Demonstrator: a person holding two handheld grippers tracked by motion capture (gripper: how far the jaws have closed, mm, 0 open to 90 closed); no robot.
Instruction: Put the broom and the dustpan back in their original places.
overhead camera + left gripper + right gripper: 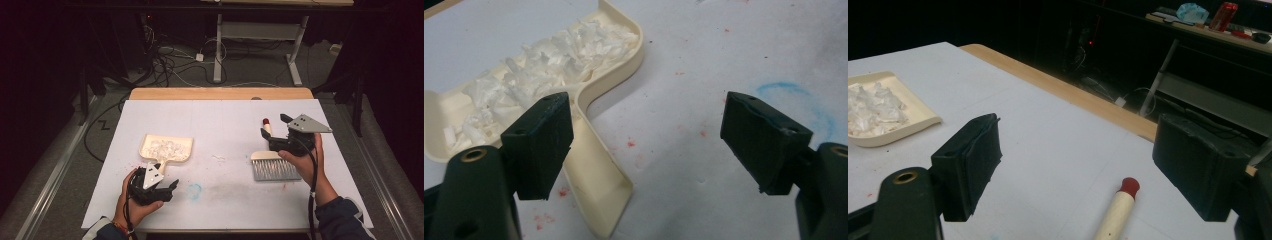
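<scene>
A cream dustpan (166, 148) heaped with white paper scraps lies left of centre on the white table top, its handle toward me. My left gripper (164, 181) hovers at that handle, open. In the left gripper view the dustpan handle (599, 185) runs just inside the left pad, untouched, and the left gripper (649, 140) has bare table between its pads. A hand brush (275, 169) with grey bristles and a cream, red-tipped handle lies at the right. My right gripper (275, 126) hangs open over that handle. The brush handle (1115, 212) lies below the right gripper (1078, 165).
A few white scraps (218, 158) and a blue smear (194, 190) mark the middle of the table top (220, 120). Its wooden far edge (220, 93) faces a dark floor with cables and a desk frame (260, 30).
</scene>
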